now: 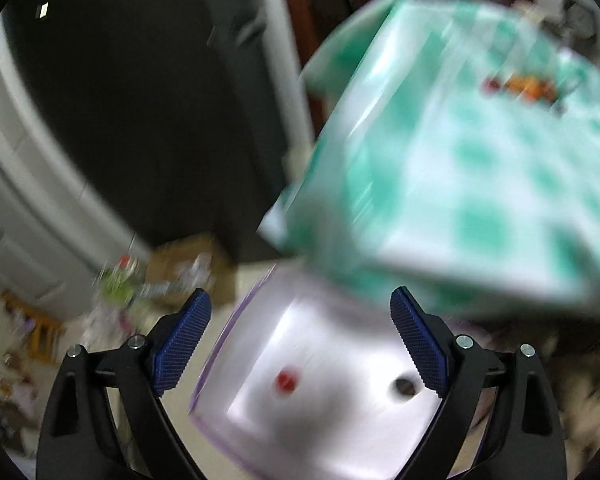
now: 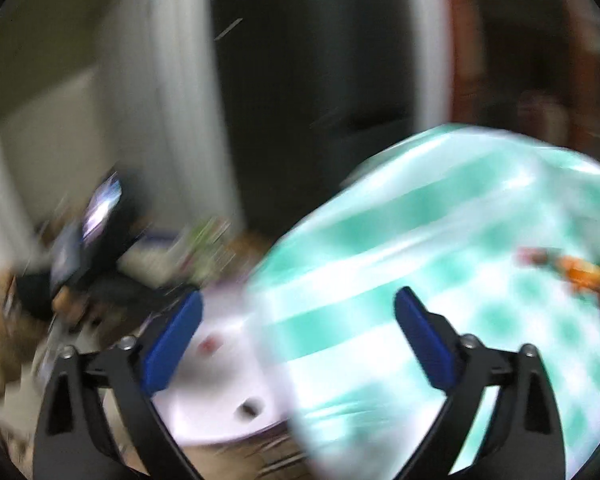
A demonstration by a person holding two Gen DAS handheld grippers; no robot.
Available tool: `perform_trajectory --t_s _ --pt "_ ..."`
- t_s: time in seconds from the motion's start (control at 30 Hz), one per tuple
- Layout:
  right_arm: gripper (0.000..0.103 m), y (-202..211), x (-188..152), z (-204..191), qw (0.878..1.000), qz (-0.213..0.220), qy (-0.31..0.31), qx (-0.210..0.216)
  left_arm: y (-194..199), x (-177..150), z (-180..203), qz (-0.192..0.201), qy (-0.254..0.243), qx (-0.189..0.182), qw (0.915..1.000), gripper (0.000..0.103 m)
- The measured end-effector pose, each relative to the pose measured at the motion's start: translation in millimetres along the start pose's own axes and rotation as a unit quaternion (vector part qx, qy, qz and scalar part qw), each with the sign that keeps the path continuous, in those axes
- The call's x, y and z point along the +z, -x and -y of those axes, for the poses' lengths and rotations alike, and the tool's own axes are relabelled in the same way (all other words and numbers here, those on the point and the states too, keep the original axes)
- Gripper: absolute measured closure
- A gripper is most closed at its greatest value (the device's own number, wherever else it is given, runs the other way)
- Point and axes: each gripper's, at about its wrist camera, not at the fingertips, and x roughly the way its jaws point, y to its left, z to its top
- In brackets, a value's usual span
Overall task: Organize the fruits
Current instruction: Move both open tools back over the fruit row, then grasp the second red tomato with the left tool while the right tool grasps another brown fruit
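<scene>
Location: a lived-in home interior. Indicators: a table under a green-and-white checked cloth (image 1: 460, 168) at right; a white panelled door (image 1: 16, 208) at far left beside a dark doorway (image 1: 140, 100); a cardboard box (image 1: 196, 264) and scattered clutter (image 1: 32, 332) on the floor.

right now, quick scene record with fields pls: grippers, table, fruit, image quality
left gripper: open, nothing between the pads
right gripper: open, nothing between the pads
table: green-and-white checked cloth covers it
fruit: small red and orange pile far off on the cloth; kinds too blurred to tell
below grippers: white stool-like surface with a red spot and a hole
image quality: both views heavily motion-blurred
</scene>
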Motion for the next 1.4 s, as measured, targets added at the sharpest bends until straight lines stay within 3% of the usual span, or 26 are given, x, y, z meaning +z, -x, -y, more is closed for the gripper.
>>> perform_trajectory --t_s 0.1,0.2,0.33,0.43,0.53,0.77,0.83,0.97,1.03,1.27,1.3,1.33,1.4 --pt "0.001 41.1 -4.8 80.3 0.992 0.038 -0.082 -0.089 19.5 43.3 59.6 0.055 -0.012 -0.045 0.9974 0.014" --pt "0.001 64.5 -30.7 157.7 0.974 0.021 -0.154 -0.166 6.2 79.4 124.7 0.077 -0.021 -0.090 0.9927 0.014" --pt "0.001 68.6 -86.5 247.7 0.941 -0.022 -0.233 -0.245 -57.8 117.8 211.8 0.063 -0.024 -0.167 0.9836 0.014" --pt "0.001 56.8 -127.4 311.5 0.910 -0.046 -0.286 -0.297 -113.6 132.3 263.7 0.051 -0.021 -0.194 0.9795 0.014" --pt "0.001 29.3 -146.6 359.7 0.898 -0.058 -0.300 -0.316 -151.5 155.6 305.1 0.037 -0.010 -0.200 0.9791 0.014" --pt "0.003 -8.5 -131.0 426.6 0.902 -0.074 -0.284 -0.317 -191.3 193.7 318.1 0.013 0.035 -0.233 0.9717 0.014" --pt "0.012 -21.9 -124.5 441.7 0.905 -0.086 -0.280 -0.310 -198.1 194.2 312.0 -0.004 0.055 -0.250 0.9667 0.014" --pt "0.018 -42.5 -109.5 464.5 0.911 -0.095 -0.262 -0.303 -194.2 193.0 316.6 0.001 0.040 -0.257 0.9656 0.014" --pt "0.028 -55.9 -104.1 477.3 0.912 -0.107 -0.257 -0.302 -193.8 192.9 319.0 -0.002 0.032 -0.260 0.9650 0.014" --pt "0.045 -94.3 -90.6 500.1 0.912 -0.148 -0.234 -0.303 -194.8 193.5 320.1 -0.005 0.032 -0.258 0.9657 0.014" --pt "0.051 -96.3 -89.9 500.1 0.910 -0.151 -0.232 -0.308 -194.9 193.7 320.0 -0.005 0.033 -0.258 0.9656 0.014" --pt "0.068 -96.2 -89.5 499.4 0.910 -0.148 -0.231 -0.310 -194.8 193.2 319.4 -0.005 0.033 -0.259 0.9653 0.014" --pt "0.067 -90.6 -92.3 498.3 0.909 -0.137 -0.244 -0.308 -194.4 192.6 320.1 -0.004 0.032 -0.258 0.9657 0.014"
